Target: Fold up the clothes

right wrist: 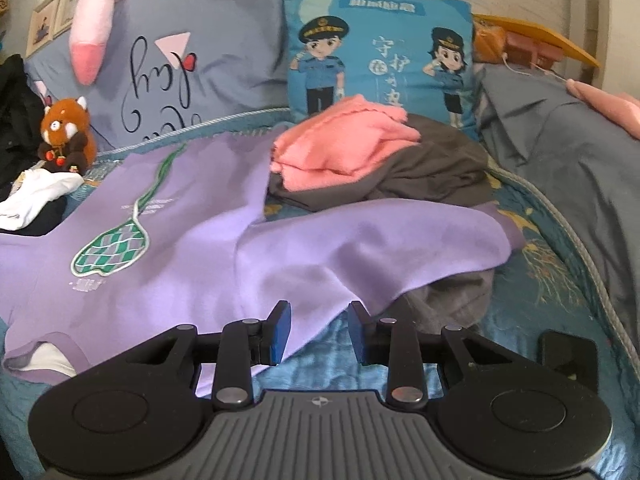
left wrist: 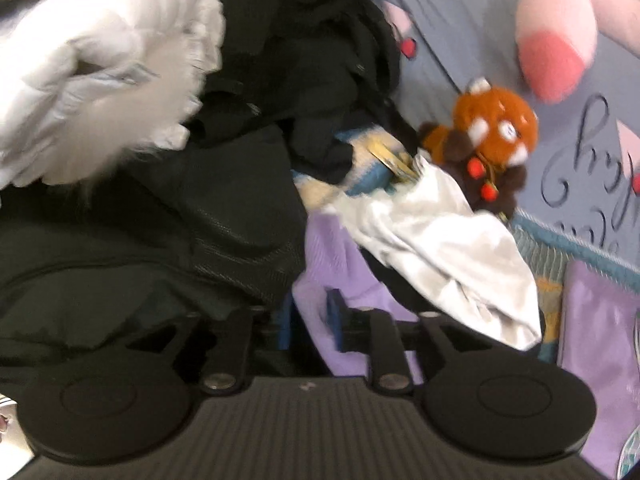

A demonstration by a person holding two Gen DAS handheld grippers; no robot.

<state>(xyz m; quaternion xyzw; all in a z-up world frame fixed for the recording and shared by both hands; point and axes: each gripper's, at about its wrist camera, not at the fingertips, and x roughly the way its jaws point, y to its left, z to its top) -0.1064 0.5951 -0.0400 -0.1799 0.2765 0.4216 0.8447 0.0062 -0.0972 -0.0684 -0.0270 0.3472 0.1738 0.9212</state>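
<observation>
A lilac T-shirt [right wrist: 192, 236] with a green net print lies spread on the bed, one side folded over. My right gripper [right wrist: 318, 332] is open, its blue pads either side of the shirt's near edge, not clamped. My left gripper [left wrist: 310, 322] has its blue pads around a fold of the same lilac shirt [left wrist: 332, 264]; the gap looks narrow and the view is blurred, so I cannot tell if it grips. A white garment [left wrist: 436, 248] lies over the shirt beside it.
A pile of black clothes [left wrist: 200, 220] and a white fluffy item [left wrist: 92, 80] are at left. A pink garment [right wrist: 340, 144] lies on a grey one [right wrist: 432, 176]. A red panda plush [right wrist: 66, 136], pillows [right wrist: 376, 56] and a grey quilt [right wrist: 560, 152] lie beyond.
</observation>
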